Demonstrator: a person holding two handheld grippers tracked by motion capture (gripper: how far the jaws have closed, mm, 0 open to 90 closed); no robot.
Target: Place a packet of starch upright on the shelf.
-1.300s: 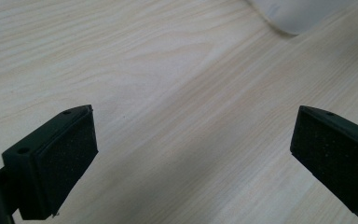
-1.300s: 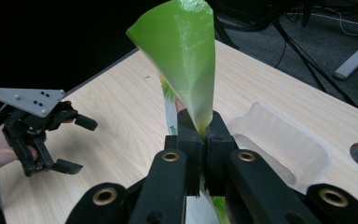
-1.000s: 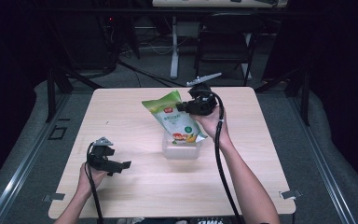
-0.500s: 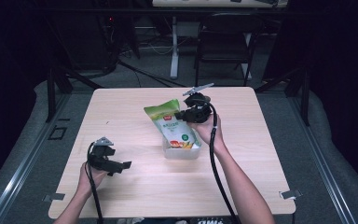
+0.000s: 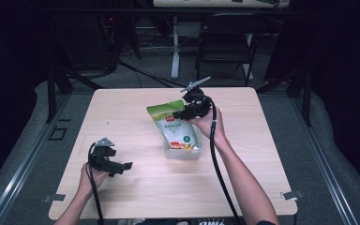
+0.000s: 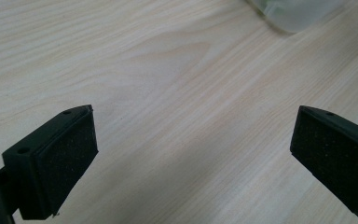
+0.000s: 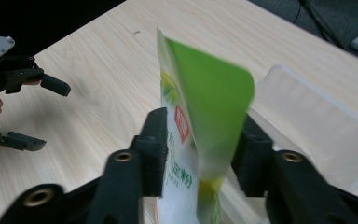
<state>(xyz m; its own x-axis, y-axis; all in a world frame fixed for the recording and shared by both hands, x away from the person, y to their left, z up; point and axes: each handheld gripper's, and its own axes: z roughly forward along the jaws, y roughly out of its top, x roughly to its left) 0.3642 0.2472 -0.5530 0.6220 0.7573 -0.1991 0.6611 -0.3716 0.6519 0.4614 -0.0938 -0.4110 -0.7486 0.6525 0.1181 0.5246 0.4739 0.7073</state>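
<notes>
A green-and-white pouch (image 5: 174, 126) is clamped near its upper edge between the jaws of the right gripper (image 5: 187, 112). The pouch is held slanted, its long axis running from the gripper down into a clear plastic container (image 5: 183, 151) just below and nearer the person. The right hand is thus the nearer one. The left gripper (image 5: 115, 165) is held well apart at the table's (image 5: 243, 187) left, jaws spread, nothing between them. A red label and green characters are printed on the pouch, too blurred to read.
</notes>
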